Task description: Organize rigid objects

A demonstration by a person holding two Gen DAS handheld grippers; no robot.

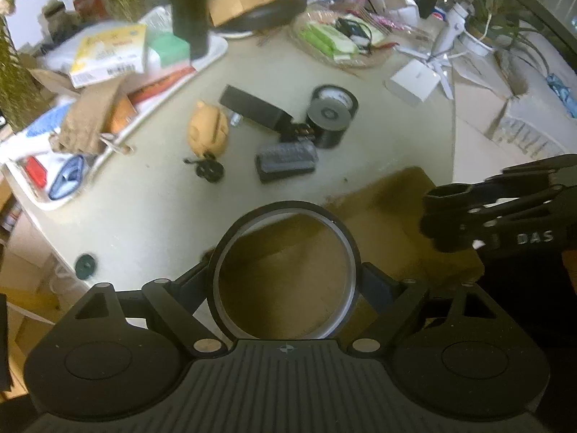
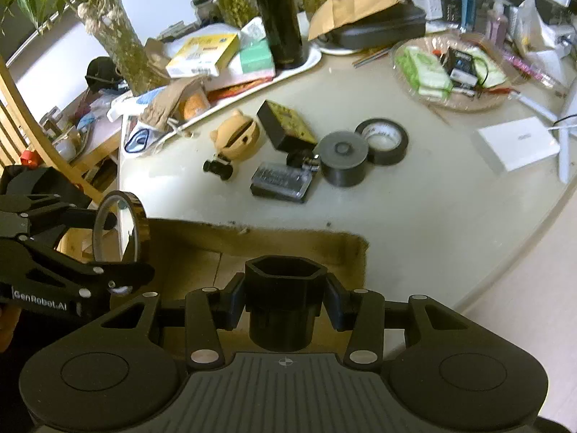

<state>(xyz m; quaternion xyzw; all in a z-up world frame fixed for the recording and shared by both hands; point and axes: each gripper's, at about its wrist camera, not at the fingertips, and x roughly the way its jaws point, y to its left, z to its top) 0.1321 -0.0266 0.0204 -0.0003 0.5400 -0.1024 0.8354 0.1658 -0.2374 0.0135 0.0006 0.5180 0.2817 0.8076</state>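
1. The left gripper (image 1: 285, 281) is clamped on a thin tape ring (image 1: 285, 270), held upright by its outer rim over the open cardboard box (image 1: 389, 216) at the worktop's near edge — a grip that suggests it is about to go into the box.
2. The right gripper (image 2: 285, 299) grasps a black hexagonal-mouthed cup (image 2: 285, 299) by its sides, mouth up, also above the box (image 2: 202, 252); both carried pieces seem bound for the same container.
3. Near the middle of the worktop (image 2: 414, 216) a loose cluster waits: a tan pig-shaped figure (image 2: 238, 137), a black block (image 2: 285, 126), a clear-lidded case (image 2: 281, 180), a grey cylinder (image 2: 344, 158) touching a black tape roll (image 2: 382, 140), and a small black wheeled part (image 2: 218, 167).
4. The box's floor is largely hidden behind the grippers — I cannot tell what already lies inside. The left view is blurred, and small parts between block and cylinder are unreadable.
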